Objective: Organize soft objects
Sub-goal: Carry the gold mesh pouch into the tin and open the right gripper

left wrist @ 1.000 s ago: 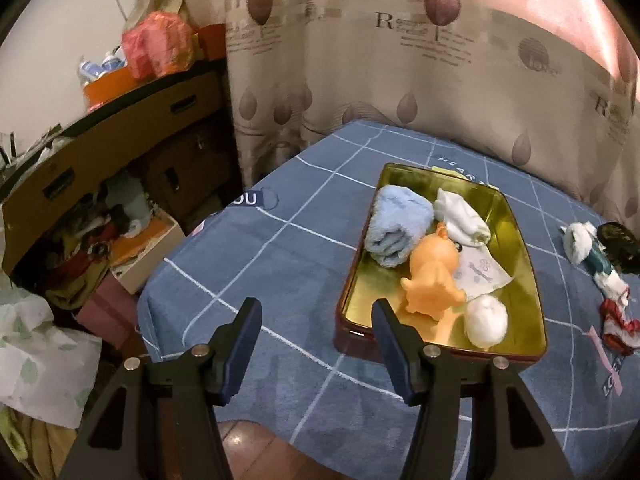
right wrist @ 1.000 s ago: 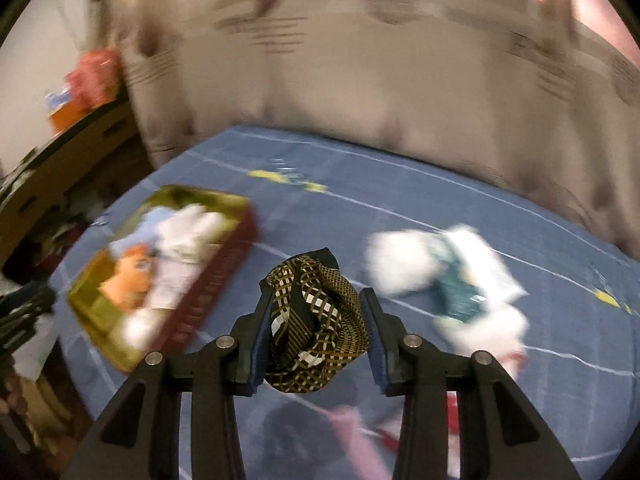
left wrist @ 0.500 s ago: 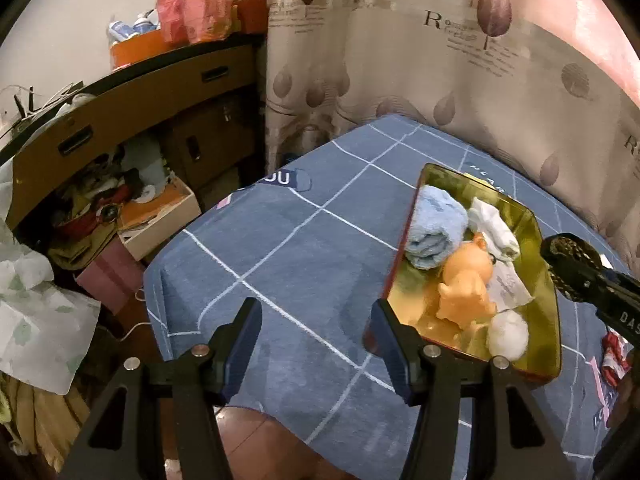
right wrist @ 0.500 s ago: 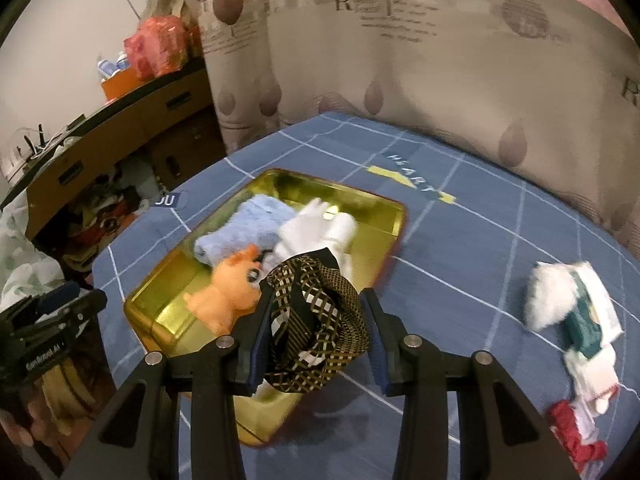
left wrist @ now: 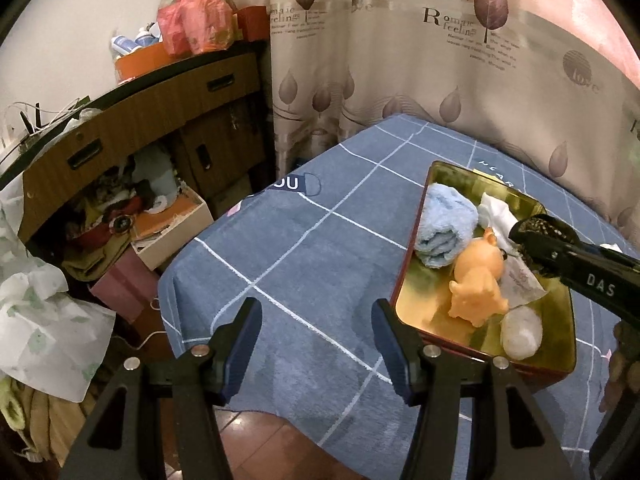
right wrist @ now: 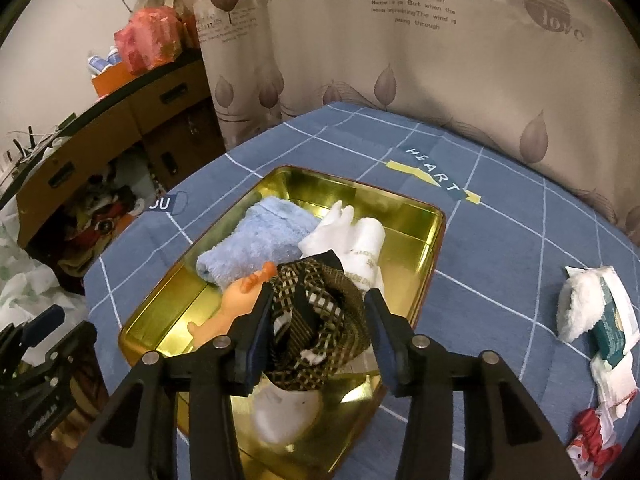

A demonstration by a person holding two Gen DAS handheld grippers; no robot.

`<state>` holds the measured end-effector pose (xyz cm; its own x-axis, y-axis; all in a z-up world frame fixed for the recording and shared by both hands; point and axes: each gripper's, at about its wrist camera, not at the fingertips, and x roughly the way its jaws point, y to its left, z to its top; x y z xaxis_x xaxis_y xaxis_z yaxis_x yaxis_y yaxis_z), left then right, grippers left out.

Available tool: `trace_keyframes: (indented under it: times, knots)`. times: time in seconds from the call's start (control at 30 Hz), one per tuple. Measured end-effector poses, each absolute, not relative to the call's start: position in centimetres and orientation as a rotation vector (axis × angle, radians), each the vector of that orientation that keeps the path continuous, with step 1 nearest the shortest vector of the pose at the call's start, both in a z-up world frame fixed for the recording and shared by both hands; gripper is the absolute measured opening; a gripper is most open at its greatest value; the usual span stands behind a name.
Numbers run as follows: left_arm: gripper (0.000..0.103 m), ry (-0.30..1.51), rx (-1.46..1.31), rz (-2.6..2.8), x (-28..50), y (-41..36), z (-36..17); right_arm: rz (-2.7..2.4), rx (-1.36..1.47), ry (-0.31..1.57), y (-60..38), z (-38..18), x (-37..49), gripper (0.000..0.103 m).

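My right gripper point(right wrist: 318, 332) is shut on a black-and-gold patterned cloth point(right wrist: 320, 320) and holds it above the gold tray point(right wrist: 400, 204). The tray holds a rolled blue towel point(right wrist: 260, 236), a white cloth point(right wrist: 356, 236), an orange toy pig point(left wrist: 478, 280) and a white fluffy ball point(left wrist: 520, 334). My left gripper point(left wrist: 316, 344) is open and empty over the blue checked tablecloth point(left wrist: 300, 248), left of the tray point(left wrist: 452, 168). The right gripper point(left wrist: 532, 236) with the cloth also shows in the left wrist view, over the tray.
A pile of white, teal and red soft items point(right wrist: 596, 320) lies on the table right of the tray. A curtain point(right wrist: 400, 60) hangs behind the table. A wooden cabinet point(left wrist: 140, 128) and cluttered boxes point(left wrist: 160, 220) stand to the left, beyond the table's edge.
My right gripper has carried the patterned cloth from the pile on the right to above the tray. My left gripper has drifted left, away from the tray.
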<state>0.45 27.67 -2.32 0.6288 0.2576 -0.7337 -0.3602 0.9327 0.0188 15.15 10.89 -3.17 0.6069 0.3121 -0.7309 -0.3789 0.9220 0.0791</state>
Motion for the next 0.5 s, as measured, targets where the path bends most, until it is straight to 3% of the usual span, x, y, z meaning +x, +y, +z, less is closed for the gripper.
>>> trace_keyframes:
  times: [0.03,0.1,0.13,0.5]
  knots:
    - [0.058,0.819,-0.134,0.355,0.5,27.7,-2.3,0.423,-0.085,0.827,11.0,-3.2,15.0,0.05]
    - [0.058,0.819,-0.131,0.357,0.5,27.6,-2.3,0.43,-0.096,0.815,11.3,-3.1,14.7,0.067]
    - [0.058,0.819,-0.131,0.354,0.5,27.6,-2.3,0.428,-0.105,0.801,11.4,-2.9,14.4,0.068]
    - [0.058,0.822,-0.125,0.343,0.5,27.4,-2.4,0.444,-0.05,0.777,9.7,-2.0,12.8,0.07]
